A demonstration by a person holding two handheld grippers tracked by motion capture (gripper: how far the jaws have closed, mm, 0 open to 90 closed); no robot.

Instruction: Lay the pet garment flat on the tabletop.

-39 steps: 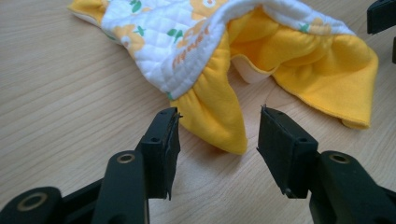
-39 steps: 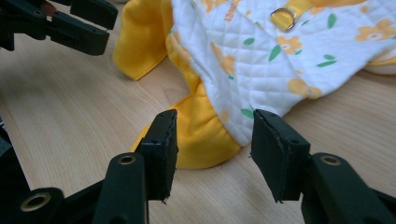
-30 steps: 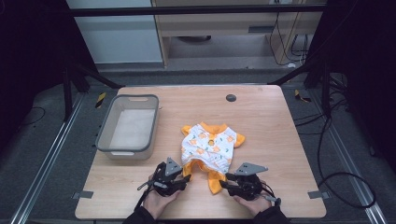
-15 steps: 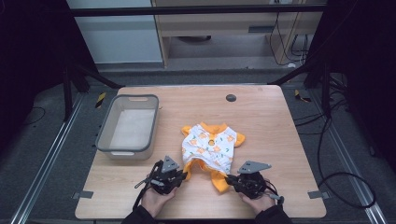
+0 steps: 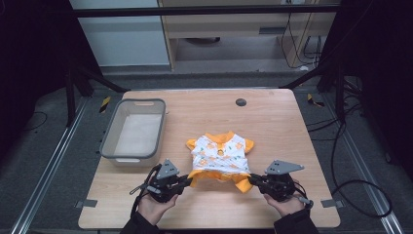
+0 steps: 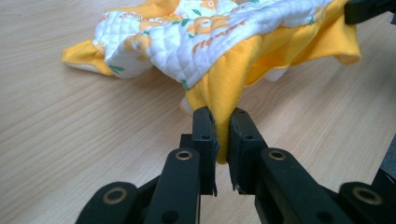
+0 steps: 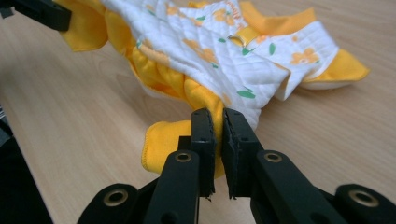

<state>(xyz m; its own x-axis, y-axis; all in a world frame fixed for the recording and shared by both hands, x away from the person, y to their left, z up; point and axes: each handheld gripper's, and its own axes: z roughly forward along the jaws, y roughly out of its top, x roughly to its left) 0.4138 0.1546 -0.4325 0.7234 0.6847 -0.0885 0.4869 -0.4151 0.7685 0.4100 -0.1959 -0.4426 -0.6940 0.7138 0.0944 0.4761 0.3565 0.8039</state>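
From above, your small quilted garment [image 5: 220, 158] lay near the middle of the wooden table [image 5: 272, 122], right of the grey bin [image 5: 135, 130], its orange hem stretched between your two grippers at the near edge. That view could not show how the jaws stood. Your left gripper view did: the left gripper [image 6: 222, 135] was pinching an orange fold of the hem. Your right gripper view showed the right gripper [image 7: 218, 133] clamped on orange fabric at the hem's other corner, plus the quilting and flower print.
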